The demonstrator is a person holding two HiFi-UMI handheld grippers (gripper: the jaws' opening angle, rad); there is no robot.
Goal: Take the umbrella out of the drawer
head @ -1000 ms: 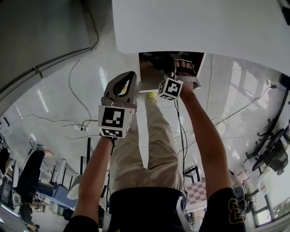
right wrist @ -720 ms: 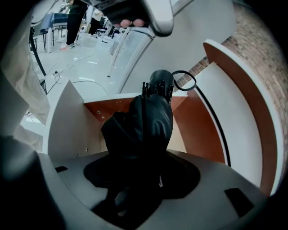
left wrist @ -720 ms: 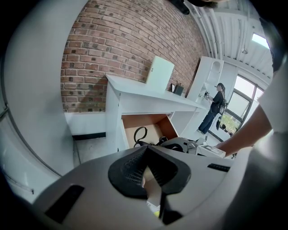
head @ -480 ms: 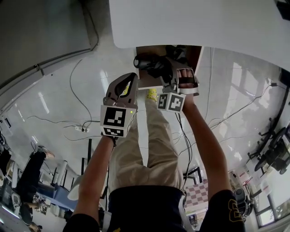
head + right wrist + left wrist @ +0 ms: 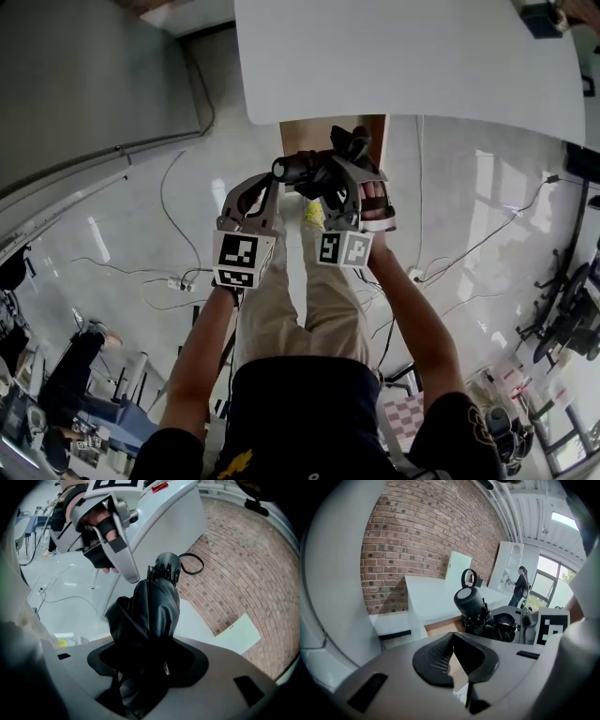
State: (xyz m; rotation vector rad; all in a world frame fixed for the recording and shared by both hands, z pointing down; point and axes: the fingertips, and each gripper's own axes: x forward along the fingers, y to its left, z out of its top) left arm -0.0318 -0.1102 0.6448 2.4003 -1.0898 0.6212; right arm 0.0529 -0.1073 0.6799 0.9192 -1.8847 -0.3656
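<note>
My right gripper (image 5: pixel 342 187) is shut on a black folded umbrella (image 5: pixel 314 171), which it holds in the air in front of the open wooden drawer (image 5: pixel 295 137) under the white table (image 5: pixel 412 56). The umbrella's round handle end (image 5: pixel 465 595) points left toward my left gripper (image 5: pixel 265 184). In the right gripper view the dark canopy (image 5: pixel 157 606) fills the space between the jaws of the right gripper (image 5: pixel 150 663). The left gripper (image 5: pixel 453 641) hangs just left of the umbrella, jaw tips together and holding nothing.
Cables and a power strip (image 5: pixel 178 281) lie on the glossy floor to the left. My legs in beige trousers (image 5: pixel 309 300) stand below the drawer. Office chairs (image 5: pixel 562 319) are at the right. A brick wall (image 5: pixel 412 536) rises behind the table, and a person (image 5: pixel 520 581) stands far off by the windows.
Both grippers have risen. The right one has lifted the umbrella up out of the drawer and turned it, and the left one came up beside it.
</note>
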